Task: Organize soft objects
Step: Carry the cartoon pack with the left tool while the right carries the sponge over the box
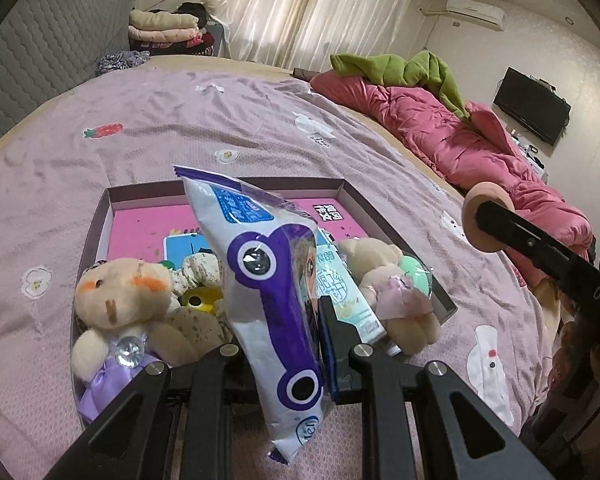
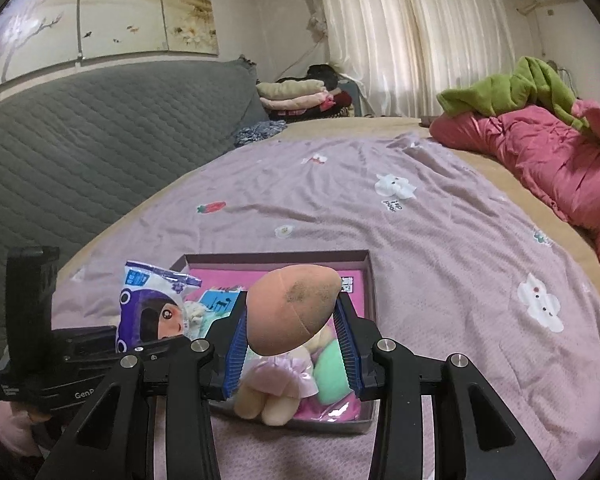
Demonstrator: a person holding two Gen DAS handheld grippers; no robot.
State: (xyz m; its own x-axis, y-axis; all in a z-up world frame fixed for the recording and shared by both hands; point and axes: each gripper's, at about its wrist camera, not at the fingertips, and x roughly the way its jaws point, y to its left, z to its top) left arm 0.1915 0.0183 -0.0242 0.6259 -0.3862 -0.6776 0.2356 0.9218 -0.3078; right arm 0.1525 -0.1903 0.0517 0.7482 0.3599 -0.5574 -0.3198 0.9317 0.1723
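My left gripper point(image 1: 288, 340) is shut on a white and purple cartoon tissue pack point(image 1: 268, 288), held upright over the near part of the shallow box point(image 1: 228, 192); the pack also shows in the right wrist view point(image 2: 152, 308). My right gripper point(image 2: 294, 336) is shut on a peach makeup sponge point(image 2: 290, 312), held above the box point(image 2: 276, 258); the sponge also shows in the left wrist view point(image 1: 486, 220). In the box lie a cream plush bear with a purple bow point(image 1: 116, 300), a second plush bear in a pink dress point(image 1: 388, 288), a green sponge point(image 1: 418, 276) and a floral scrunchie point(image 1: 198, 272).
The box sits on a lilac bedspread point(image 1: 220, 120) with cartoon prints. A rumpled pink quilt point(image 1: 440, 128) with a green garment point(image 1: 412, 68) lies along the right side. A grey padded headboard point(image 2: 100, 148) and folded clothes point(image 1: 164, 28) are at the far left.
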